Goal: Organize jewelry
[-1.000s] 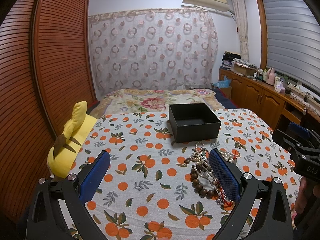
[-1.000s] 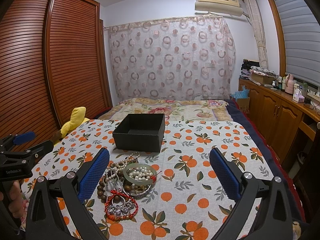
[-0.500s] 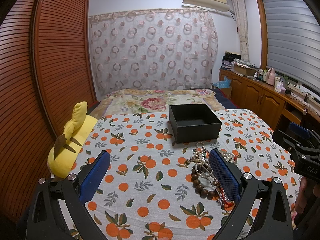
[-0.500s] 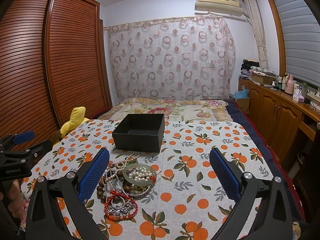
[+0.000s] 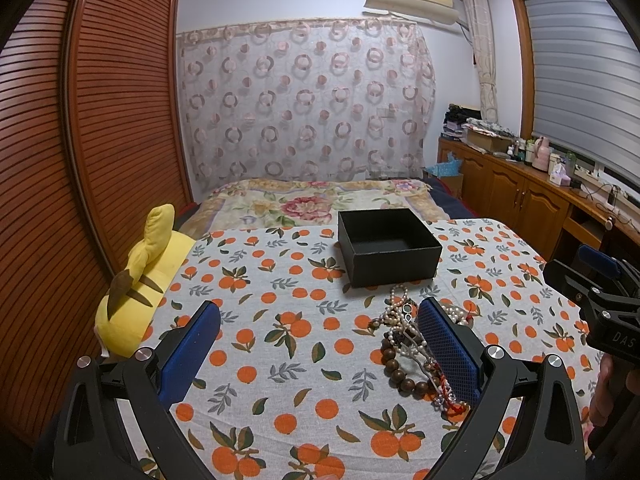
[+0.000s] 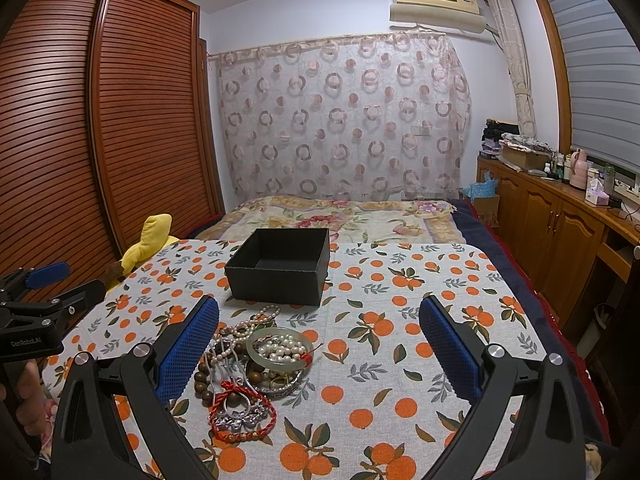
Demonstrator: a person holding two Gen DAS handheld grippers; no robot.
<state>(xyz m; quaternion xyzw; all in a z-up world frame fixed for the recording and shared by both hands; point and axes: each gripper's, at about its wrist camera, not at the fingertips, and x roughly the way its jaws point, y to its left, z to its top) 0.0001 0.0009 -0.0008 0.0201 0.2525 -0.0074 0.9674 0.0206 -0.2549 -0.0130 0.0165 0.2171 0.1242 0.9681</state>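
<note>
tangled bead-and-pearl jewelry heap (image 6: 256, 364) untouched on cloth; square black cardboard box (image 6: 280, 276) empty; my left gripper (image 5: 320, 354) and right gripper (image 6: 320, 354) both spread, holding nothing

Matt black box (image 6: 280, 266); glossy pearl strands (image 6: 280, 348); wooden beads (image 5: 398, 368); printed cloth bedcover (image 6: 400, 360); louvred wood wardrobe (image 6: 120, 120).
</note>
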